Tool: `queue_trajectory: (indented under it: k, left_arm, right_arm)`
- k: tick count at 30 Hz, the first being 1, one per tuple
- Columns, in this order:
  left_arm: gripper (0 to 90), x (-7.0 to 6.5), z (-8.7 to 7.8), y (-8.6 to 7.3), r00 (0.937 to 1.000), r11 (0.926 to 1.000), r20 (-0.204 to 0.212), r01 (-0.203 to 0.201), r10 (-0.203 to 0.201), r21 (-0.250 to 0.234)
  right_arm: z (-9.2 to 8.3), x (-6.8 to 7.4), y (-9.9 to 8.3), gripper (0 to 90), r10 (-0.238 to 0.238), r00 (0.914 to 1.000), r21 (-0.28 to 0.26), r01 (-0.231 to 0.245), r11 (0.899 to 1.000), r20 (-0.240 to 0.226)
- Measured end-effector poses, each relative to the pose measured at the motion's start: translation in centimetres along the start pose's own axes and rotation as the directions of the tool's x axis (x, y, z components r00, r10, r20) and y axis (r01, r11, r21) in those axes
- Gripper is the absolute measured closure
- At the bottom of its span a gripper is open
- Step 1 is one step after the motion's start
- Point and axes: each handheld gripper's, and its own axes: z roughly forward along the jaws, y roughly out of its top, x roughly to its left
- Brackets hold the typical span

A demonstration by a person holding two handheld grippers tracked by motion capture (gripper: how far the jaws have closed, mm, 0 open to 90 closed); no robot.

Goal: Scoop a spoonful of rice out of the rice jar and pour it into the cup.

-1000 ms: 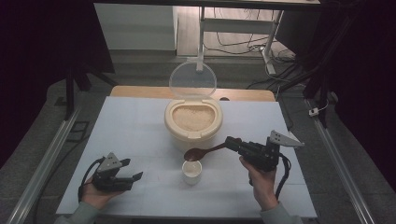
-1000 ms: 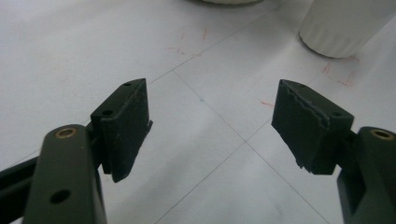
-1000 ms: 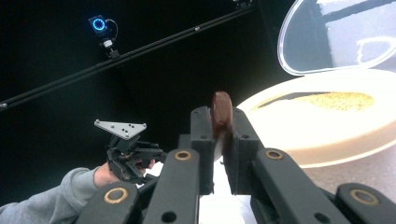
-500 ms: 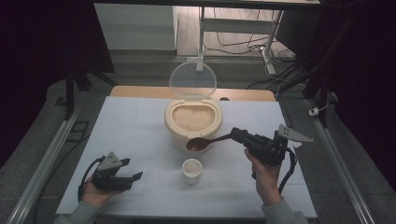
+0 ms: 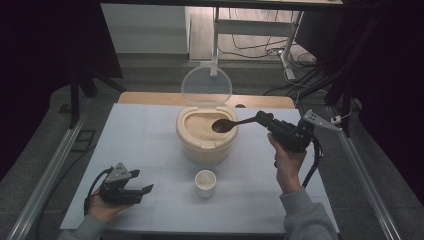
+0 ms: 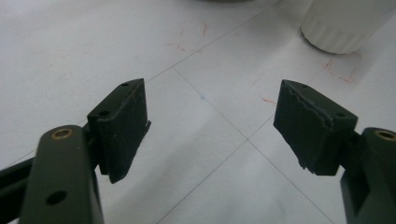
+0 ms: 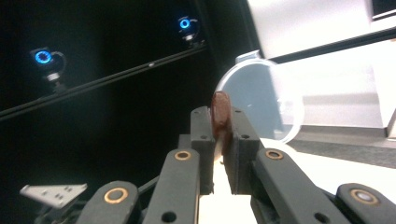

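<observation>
The right claw (image 5: 264,120) gripped the spoon (image 5: 225,125) over the rice tub (image 5: 206,134) at frame centre. The left claw (image 5: 135,190) rested wide at lower left. Judged step: scooping; next, carry to the cup (image 5: 205,182).

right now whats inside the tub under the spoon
The tub holds pale grain, nearly full. The spoon bowl hangs over it, covering a patch; depth below the surface is hidden.

Brown spoon (image 5: 223,125) over open rice container (image 5: 206,134), white cup (image 5: 205,183) nearby
</observation>
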Motion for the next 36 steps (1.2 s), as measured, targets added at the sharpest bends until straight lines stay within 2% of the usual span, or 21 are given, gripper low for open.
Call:
queue_trajectory:
  k: [3,8,14,17,20,23,25,27,29,32,35,36]
  left_arm:
    - [25.3,0.0,0.0,0.0,1.0000,1.0000,-0.003,0.002,-0.002,-0.003]
    - [25.3,0.0,0.2,0.0,1.0000,1.0000,0.000,0.003,-0.003,0.002]
    - [25.3,0.0,0.3,0.0,1.0000,1.0000,0.000,0.001,-0.001,0.005]
    - [25.4,0.1,0.3,0.0,1.0000,1.0000,0.001,0.005,-0.005,0.007]
    - [25.4,0.1,0.4,0.0,1.0000,1.0000,0.003,0.002,-0.002,0.007]
    - [25.4,0.1,0.4,0.0,1.0000,1.0000,0.003,0.002,-0.002,0.007]
    - [25.3,0.1,0.4,0.0,1.0000,1.0000,0.002,0.001,-0.001,0.007]
    - [25.3,0.1,0.4,0.0,1.0000,1.0000,0.002,0.001,-0.001,0.007]
    - [25.3,0.1,0.5,0.0,1.0000,1.0000,0.001,0.000,0.000,0.007]
    - [25.3,0.0,0.5,0.1,1.0000,1.0000,0.000,0.000,0.000,0.008]
    - [25.3,-0.1,0.6,0.1,1.0000,0.9999,0.001,-0.004,0.004,0.011]
    - [25.3,-0.1,0.7,0.2,1.0000,0.9999,0.001,-0.005,0.005,0.012]
  right_arm:
    - [0.1,-0.4,0.2,82.5,-0.036,0.9989,-0.003,0.036,0.999,0.030]
    - [0.8,-0.7,0.2,82.5,-0.076,0.9942,0.031,0.074,0.997,0.077]
    - [2.6,-0.9,0.2,82.5,-0.120,0.9847,0.076,0.111,0.991,0.126]
    - [3.7,-0.5,0.3,82.5,-0.186,0.9705,0.118,0.169,0.979,0.154]
    - [4.7,-0.1,0.3,82.5,-0.252,0.9492,0.159,0.223,0.962,0.189]
    - [5.6,0.4,0.1,82.5,-0.301,0.9321,0.211,0.258,0.943,0.202]
    - [6.1,0.6,-0.2,82.5,-0.321,0.9257,0.241,0.271,0.932,0.200]
    - [6.4,0.7,-0.4,82.6,-0.312,0.9291,0.252,0.259,0.932,0.199]
    - [6.6,0.5,-0.7,82.6,-0.281,0.9403,0.260,0.228,0.938,0.191]
    - [7.0,0.0,-1.4,82.6,-0.212,0.9614,0.272,0.159,0.949,0.176]
    - [7.0,-0.6,-2.0,82.6,-0.139,0.9743,0.250,0.091,0.964,0.178]
    - [6.9,-0.9,-2.1,82.6,-0.101,0.9780,0.242,0.055,0.969,0.182]
